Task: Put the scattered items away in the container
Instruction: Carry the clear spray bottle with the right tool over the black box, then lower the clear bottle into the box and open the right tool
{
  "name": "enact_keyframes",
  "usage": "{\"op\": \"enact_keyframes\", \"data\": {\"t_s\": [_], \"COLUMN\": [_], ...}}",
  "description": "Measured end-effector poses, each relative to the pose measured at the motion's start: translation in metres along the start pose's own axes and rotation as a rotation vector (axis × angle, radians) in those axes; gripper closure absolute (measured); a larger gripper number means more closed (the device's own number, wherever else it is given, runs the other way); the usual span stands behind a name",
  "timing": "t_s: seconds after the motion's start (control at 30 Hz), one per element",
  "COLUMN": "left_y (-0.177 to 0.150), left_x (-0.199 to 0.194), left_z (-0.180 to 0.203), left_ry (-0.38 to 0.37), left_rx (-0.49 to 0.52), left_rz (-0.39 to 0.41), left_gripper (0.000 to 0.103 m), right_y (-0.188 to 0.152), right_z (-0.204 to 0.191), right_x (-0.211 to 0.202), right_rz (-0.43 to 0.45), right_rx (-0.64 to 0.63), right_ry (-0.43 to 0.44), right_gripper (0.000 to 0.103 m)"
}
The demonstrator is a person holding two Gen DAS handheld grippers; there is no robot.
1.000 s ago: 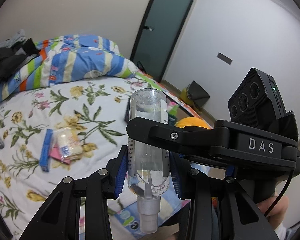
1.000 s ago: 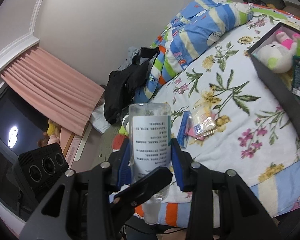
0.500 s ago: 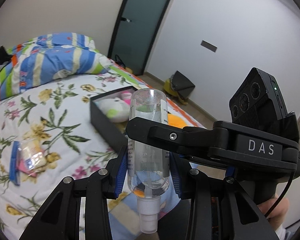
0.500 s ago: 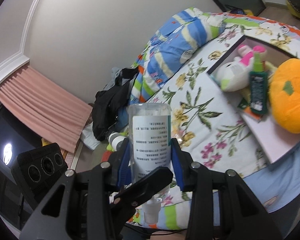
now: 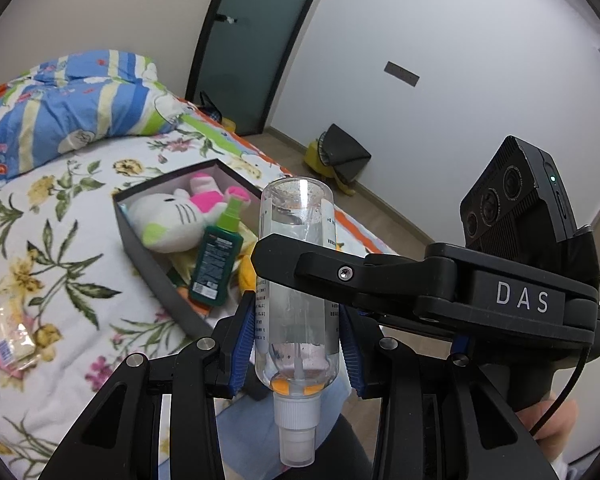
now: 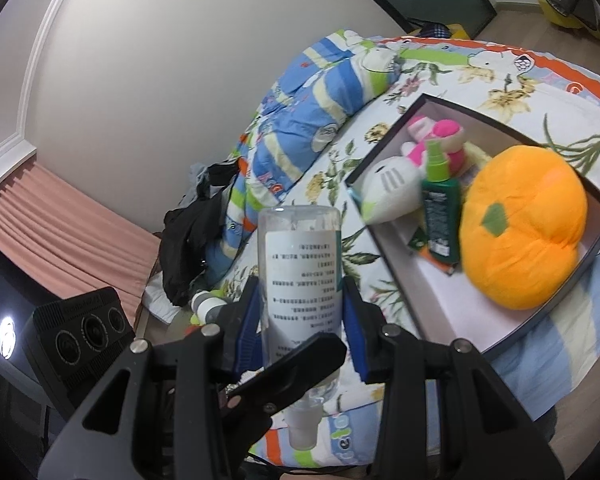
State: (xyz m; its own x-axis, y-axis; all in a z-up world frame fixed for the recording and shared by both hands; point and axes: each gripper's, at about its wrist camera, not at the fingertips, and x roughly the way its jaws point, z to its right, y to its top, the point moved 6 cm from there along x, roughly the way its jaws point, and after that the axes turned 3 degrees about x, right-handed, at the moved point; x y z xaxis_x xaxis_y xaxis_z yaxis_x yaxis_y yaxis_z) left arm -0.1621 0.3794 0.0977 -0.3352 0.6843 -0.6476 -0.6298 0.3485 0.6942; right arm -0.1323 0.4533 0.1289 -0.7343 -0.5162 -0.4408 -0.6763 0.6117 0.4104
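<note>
Both tongs, left [image 5: 296, 322] and right [image 6: 302, 312], grip one clear spray bottle [image 5: 298, 264] in mid-air. The box [image 6: 496, 344] at two o'clock already holds toys; packets [image 5: 10, 340] remain on the bed at nine o'clock.

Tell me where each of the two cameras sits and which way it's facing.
Left wrist: on the left gripper, facing across the bed to the box and door; the right gripper crosses, a hand shows.
Right wrist: on the right gripper, facing bed, box, curtain; the left gripper's finger crosses.
Shared: the clear bottle, both clamp it.
</note>
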Motion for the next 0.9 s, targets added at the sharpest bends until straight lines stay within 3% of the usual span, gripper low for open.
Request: {"op": "enact_keyframes", "data": {"t_s": [0.9], "left_y": [0.006], "left_x": [0.099], "left_z": [-0.028], "left_ry": [-0.013], "left_rx": [-0.112], "left_rz": [-0.067], "left_gripper": [0.063], "right_y": [0.046], "right_z": [0.080], "right_x": [0.046], "right_rz": [-0.074], "right_rx": [0.035], "right_ry": [-0.080], "right_gripper": [0.062]}}
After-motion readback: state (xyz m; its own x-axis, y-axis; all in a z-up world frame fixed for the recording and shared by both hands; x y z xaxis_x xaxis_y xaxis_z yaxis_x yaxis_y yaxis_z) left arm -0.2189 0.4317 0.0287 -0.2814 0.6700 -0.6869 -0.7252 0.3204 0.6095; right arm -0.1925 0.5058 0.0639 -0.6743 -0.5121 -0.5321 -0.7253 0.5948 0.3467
